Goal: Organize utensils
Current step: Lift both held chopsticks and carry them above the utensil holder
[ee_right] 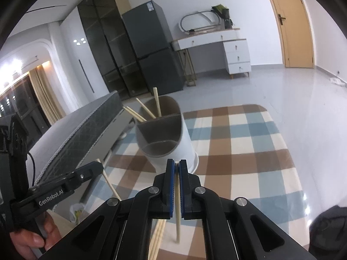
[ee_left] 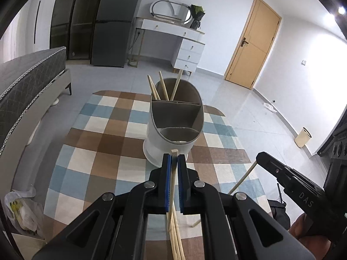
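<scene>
A white utensil holder (ee_left: 173, 121) with grey compartments stands on the glass table; it also shows in the right wrist view (ee_right: 167, 134). Three wooden chopsticks (ee_left: 162, 86) stand in its far compartment, also seen from the right wrist (ee_right: 149, 110). My left gripper (ee_left: 174, 158) is shut on a chopstick (ee_left: 172, 186), just in front of the holder. My right gripper (ee_right: 176, 164) is shut on another chopstick (ee_right: 177, 203), close to the holder's base. More loose chopsticks (ee_right: 158, 238) lie on the table below the grippers.
A checked rug (ee_left: 104, 143) lies under the glass table. A grey bed (ee_left: 26, 80) is at the left, a plastic bag (ee_left: 21, 212) on the floor beside it. A fridge, a white desk and a wooden door stand at the far wall.
</scene>
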